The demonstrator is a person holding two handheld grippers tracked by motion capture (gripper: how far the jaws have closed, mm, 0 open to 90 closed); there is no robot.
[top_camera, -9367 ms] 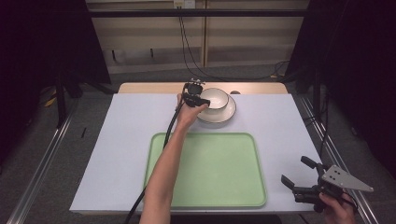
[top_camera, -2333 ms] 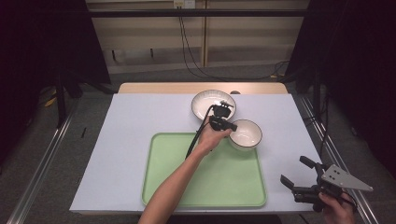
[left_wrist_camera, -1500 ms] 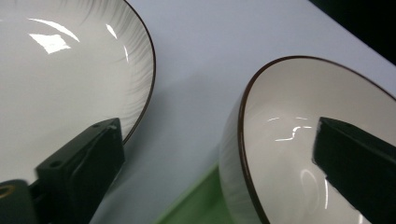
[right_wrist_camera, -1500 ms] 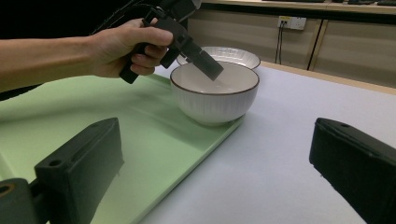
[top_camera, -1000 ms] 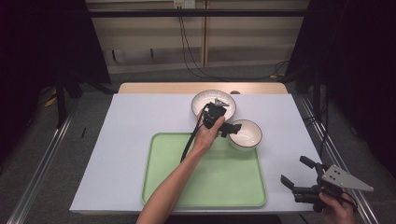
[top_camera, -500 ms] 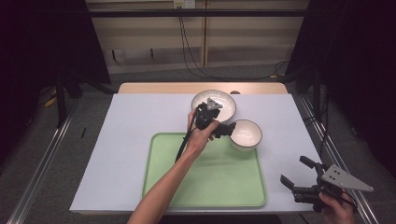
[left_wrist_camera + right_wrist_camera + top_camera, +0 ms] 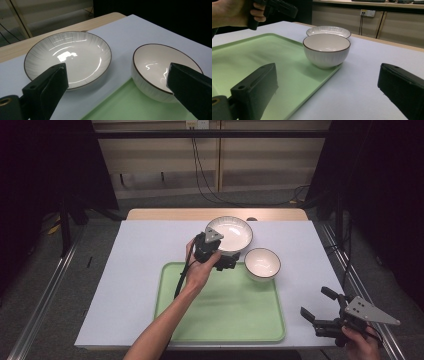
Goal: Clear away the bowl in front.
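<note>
The left tongs point(image 7: 226, 261) hover spread and empty at the tray's point(image 7: 220, 330) far edge, between the plate point(image 7: 229, 233) at 12 o'clock and the bowl point(image 7: 262, 264) at 3 o'clock. The bowl sits on the tray's far right corner, its base partly over the rim, so it looks just placed, and the plate seems the next thing to fetch. That calls for swinging the open jaws toward 12 o'clock and closing over the plate's near rim, which is low and shallow. The bowl stands just beside the plate and could be knocked. The right tongs point(image 7: 320, 312) idle, spread, at 5 o'clock off the surface point(image 7: 130, 270)
</note>
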